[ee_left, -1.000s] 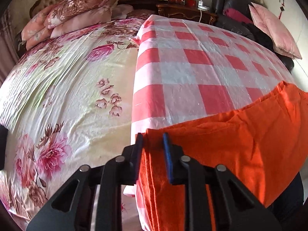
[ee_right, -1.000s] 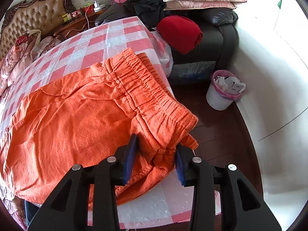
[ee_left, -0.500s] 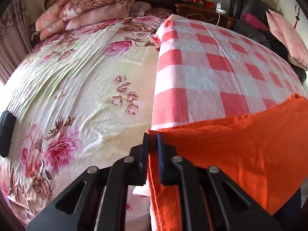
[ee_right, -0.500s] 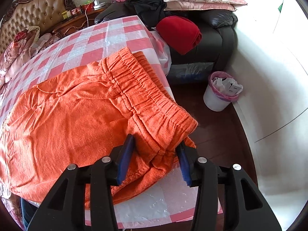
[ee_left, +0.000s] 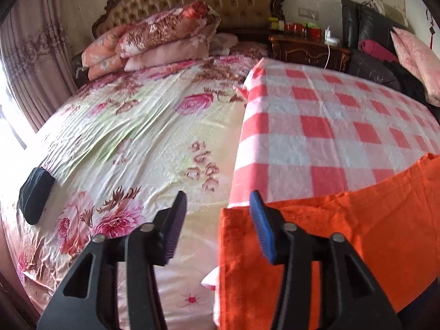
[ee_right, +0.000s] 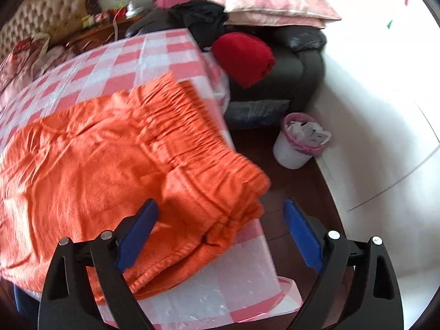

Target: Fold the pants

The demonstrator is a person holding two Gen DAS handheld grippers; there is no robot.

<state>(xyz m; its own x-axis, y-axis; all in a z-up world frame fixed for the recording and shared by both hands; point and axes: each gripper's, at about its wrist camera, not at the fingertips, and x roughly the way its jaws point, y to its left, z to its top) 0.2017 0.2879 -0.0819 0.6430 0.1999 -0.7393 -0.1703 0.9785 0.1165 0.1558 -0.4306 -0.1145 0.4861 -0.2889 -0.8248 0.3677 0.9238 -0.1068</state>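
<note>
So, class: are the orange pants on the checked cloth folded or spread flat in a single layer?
Folded. The orange pants show stacked waistband layers at the near corner, lying on the checked cloth.

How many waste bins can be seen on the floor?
1. The white waste bin, lined with a pink bag and holding paper, stands on the dark floor beside the black armchair, near the white wall. Others may be hidden behind the bed.

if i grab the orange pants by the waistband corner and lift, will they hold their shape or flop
Probably flop: the orange pants lie in soft creases on the checked cloth, so they look limp. The gathered waistband looks thicker, so it may offer a firmer hold. The nap looks fuzzy, so they are unlikely to slip.
</note>
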